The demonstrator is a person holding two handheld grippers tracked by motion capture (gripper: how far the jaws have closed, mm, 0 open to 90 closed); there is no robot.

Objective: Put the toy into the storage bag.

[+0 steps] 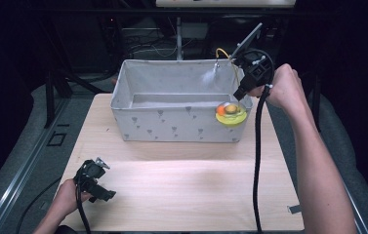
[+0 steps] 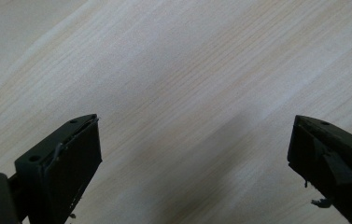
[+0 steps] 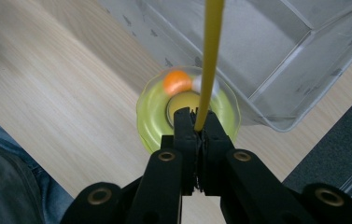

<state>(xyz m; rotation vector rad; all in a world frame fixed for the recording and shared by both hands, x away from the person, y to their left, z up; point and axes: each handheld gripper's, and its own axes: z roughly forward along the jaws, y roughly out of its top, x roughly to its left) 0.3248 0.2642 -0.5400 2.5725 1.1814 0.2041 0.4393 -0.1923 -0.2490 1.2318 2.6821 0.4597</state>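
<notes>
pinching a thin yellow stick, the right claw has its two black jaws pressed together on the stick's lower end, with no gap showing between them. below the jaws hangs a round yellow-green toy with an orange ball on its top. in the high view the right claw is held up at the near right corner of the grey fabric bin, and the toy sits in front of that corner, above the desk; whether it touches the bin wall cannot be told. the left claw rests low over the bare wood at the desk's near left, its jaws spread wide apart with nothing between them.
</notes>
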